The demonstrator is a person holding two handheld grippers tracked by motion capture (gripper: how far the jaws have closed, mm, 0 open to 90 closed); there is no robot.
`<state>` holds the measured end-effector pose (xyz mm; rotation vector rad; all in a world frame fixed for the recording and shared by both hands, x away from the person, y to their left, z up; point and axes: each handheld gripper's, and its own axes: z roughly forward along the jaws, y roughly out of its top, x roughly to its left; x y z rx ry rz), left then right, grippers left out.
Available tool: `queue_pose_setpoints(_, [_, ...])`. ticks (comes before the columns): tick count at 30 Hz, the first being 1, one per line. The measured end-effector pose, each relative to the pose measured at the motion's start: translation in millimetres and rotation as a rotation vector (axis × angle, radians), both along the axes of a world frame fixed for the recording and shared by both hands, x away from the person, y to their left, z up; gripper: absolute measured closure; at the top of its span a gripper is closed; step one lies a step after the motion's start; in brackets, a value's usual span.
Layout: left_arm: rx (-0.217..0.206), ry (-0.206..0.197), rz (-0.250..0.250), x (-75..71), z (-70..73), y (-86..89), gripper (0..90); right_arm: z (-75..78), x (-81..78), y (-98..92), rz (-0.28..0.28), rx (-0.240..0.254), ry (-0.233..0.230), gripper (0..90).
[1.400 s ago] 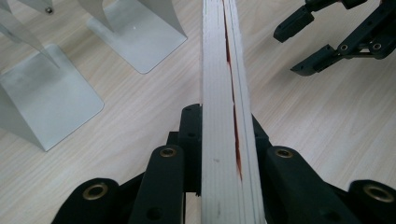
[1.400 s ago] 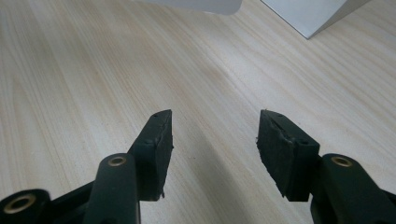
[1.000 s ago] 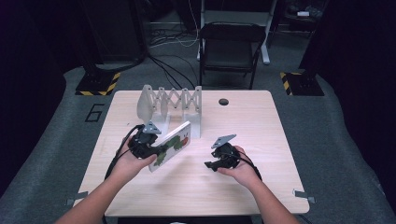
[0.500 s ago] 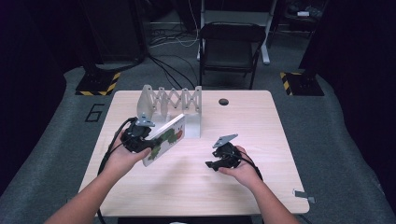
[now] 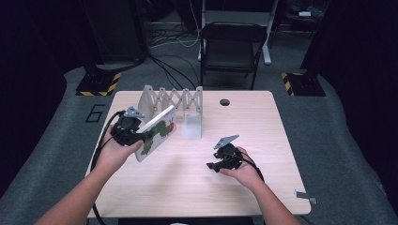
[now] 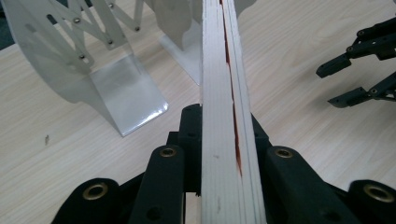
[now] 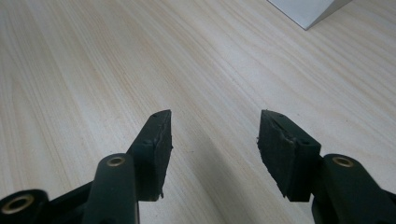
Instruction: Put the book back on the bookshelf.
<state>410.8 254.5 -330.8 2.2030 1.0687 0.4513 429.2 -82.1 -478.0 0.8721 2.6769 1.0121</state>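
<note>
The main risk was that the picture book (image 5: 157,132), clamped on edge in the left gripper (image 6: 223,154) and raised off the worktop (image 5: 244,187) just before the white folding rack (image 5: 171,101), could knock a plate of this rack or pivot in the narrow grip. The right gripper (image 7: 214,135), with its jaws apart and empty, rested low over bare pale wood well to the side of the book. Around the worktop were grey carpet, then a black chair (image 5: 232,44) and loose cables in a dark room.

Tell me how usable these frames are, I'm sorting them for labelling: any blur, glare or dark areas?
High view: the table is evenly lit, its surroundings dark. Left gripper view: the book clamped in the left gripper looks soft close up, and the rack foot carries a bright sheen. Right gripper view: the open right gripper is sharp, casting soft shadows.
</note>
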Motion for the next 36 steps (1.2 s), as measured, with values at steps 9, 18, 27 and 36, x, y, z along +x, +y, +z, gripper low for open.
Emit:
queue_pose_setpoints(9, [-0.011, -0.005, 0.049, 5.5, 7.0, 9.7, 75.8, 0.6, -0.5, 0.4, -0.005, -0.002, 0.003, 44.6])
queue_pose_setpoints(18, [-0.023, -0.016, 0.107, 12.2, 11.3, 18.1, 75.8, 0.0, 0.0, -2.5, -0.015, -0.005, 0.006, 44.6])
queue_pose_setpoints(27, [-0.034, -0.016, 0.158, 22.3, 10.6, 20.5, 75.8, -1.8, 0.7, -1.6, -0.016, -0.011, 0.004, 44.5])
queue_pose_setpoints(36, [-0.035, -0.027, 0.239, 30.8, 12.2, 22.8, 75.8, -1.8, 0.5, -1.7, -0.017, -0.011, 0.002, 44.6])
